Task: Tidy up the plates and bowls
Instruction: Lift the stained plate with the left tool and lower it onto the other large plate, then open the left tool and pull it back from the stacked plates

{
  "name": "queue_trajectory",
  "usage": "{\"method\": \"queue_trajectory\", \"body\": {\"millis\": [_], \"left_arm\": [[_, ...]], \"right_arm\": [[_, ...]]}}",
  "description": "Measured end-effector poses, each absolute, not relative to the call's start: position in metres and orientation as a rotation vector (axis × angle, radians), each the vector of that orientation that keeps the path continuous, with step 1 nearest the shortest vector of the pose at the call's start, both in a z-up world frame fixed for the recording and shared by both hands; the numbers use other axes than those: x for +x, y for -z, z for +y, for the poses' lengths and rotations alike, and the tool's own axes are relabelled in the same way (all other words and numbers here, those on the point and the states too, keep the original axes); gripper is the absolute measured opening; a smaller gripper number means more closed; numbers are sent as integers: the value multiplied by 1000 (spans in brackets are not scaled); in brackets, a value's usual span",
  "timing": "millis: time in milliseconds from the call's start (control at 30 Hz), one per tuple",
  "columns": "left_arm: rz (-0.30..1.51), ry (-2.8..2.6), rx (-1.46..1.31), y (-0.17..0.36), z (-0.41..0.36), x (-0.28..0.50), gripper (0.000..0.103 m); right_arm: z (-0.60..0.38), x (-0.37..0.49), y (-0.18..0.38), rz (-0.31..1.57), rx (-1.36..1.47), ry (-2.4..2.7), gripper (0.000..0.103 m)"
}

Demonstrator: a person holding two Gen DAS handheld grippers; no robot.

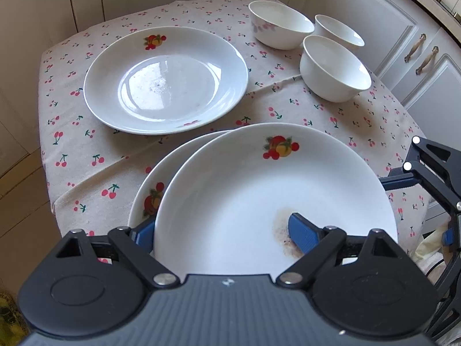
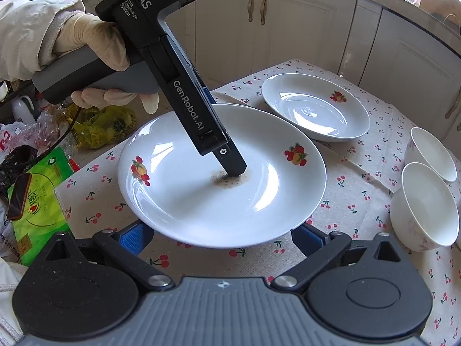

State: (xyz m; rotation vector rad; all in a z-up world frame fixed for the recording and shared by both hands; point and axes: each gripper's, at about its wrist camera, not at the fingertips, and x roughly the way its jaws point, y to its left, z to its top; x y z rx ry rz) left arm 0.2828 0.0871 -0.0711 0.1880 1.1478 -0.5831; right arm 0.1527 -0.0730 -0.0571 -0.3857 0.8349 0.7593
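My left gripper [image 1: 222, 230] is shut on the rim of a white fruit-print plate [image 1: 259, 190], one blue finger [image 1: 302, 232] inside it on a brown stain, the other under the rim. This plate sits offset over a second plate [image 1: 147, 193]. In the right wrist view the held plate [image 2: 201, 201] has the left gripper's finger [image 2: 233, 167] in it. A third plate [image 1: 165, 79] [image 2: 314, 106] lies farther back. Three white bowls [image 1: 334, 69] [image 2: 423, 201] stand together. My right gripper [image 2: 220, 238] is open and empty at the plate's near edge.
The table wears a cherry-print cloth [image 1: 95, 150]. White cabinets [image 1: 403, 34] stand close behind. In the right wrist view a green box [image 2: 40, 201] and plastic bags [image 2: 98, 127] clutter the left side beyond the table edge.
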Motion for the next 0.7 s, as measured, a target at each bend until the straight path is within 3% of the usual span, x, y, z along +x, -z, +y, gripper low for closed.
{"method": "queue_trajectory", "body": {"millis": [700], "left_arm": [[1068, 540, 268, 55, 87, 274, 94]], "right_arm": [[-75, 145, 53, 797, -371, -736, 103]]}}
